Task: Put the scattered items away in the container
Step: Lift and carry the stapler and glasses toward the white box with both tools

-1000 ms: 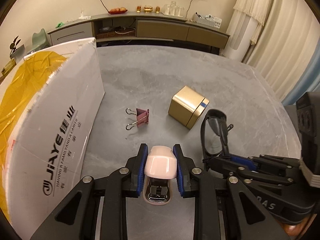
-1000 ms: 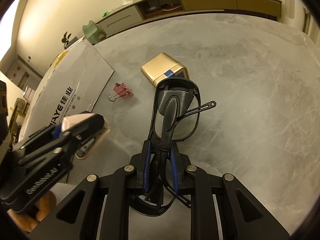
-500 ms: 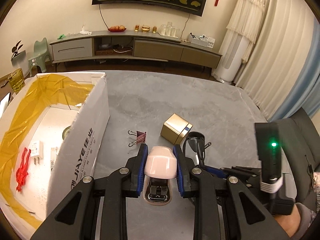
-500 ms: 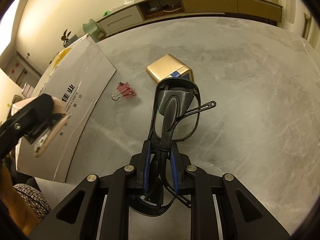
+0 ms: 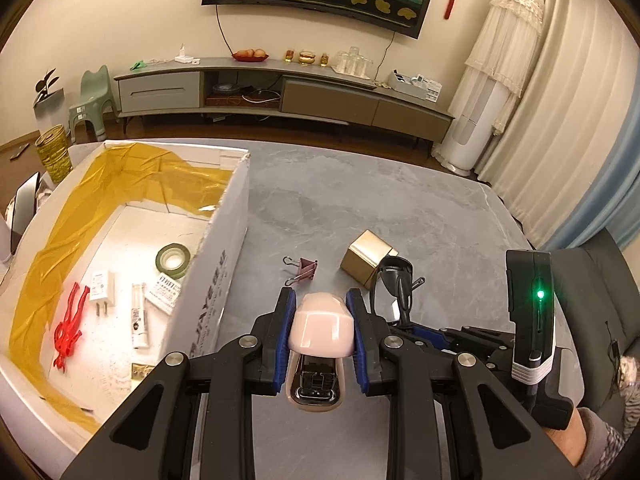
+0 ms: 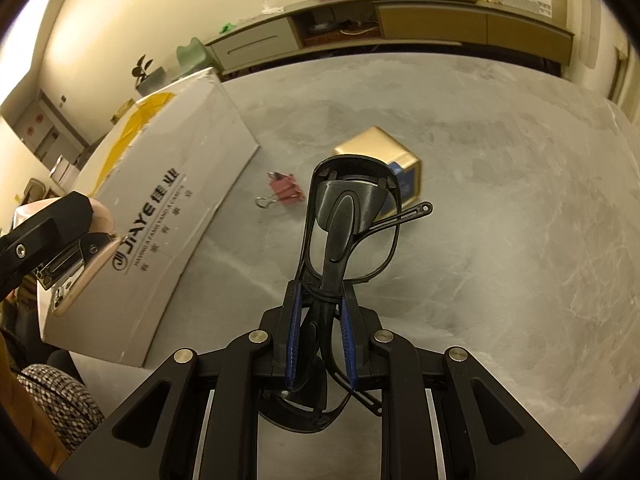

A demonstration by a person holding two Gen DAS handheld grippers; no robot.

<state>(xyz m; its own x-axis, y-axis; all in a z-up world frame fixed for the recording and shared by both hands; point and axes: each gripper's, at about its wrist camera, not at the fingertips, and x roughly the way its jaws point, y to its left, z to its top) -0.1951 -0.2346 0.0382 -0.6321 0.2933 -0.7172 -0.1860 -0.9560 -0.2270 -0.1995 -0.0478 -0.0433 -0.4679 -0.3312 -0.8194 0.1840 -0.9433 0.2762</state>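
Observation:
My left gripper [image 5: 321,308] is shut on a pink stapler [image 5: 320,330], held high above the grey table, just right of the white cardboard box [image 5: 216,280]. The box is open, lined with yellow tape. My right gripper [image 6: 320,304] is shut on folded black glasses [image 6: 348,216], lower and to the right of the left gripper. On the table lie a pink binder clip [image 5: 302,270] and a gold box [image 5: 368,256], ahead of both grippers. The right wrist view shows the stapler [image 6: 80,264] at far left, in front of the box wall [image 6: 168,216].
Inside the box lie a green tape roll [image 5: 173,257], a white charger [image 5: 102,288], a red figure [image 5: 68,328], a white tube [image 5: 138,320] and a paper slip. A low cabinet [image 5: 280,96] stands beyond the table. A person's sleeve [image 6: 52,404] shows at lower left.
The left gripper has risen with the stapler, so the box's inside now shows. The right gripper with the glasses has barely moved.

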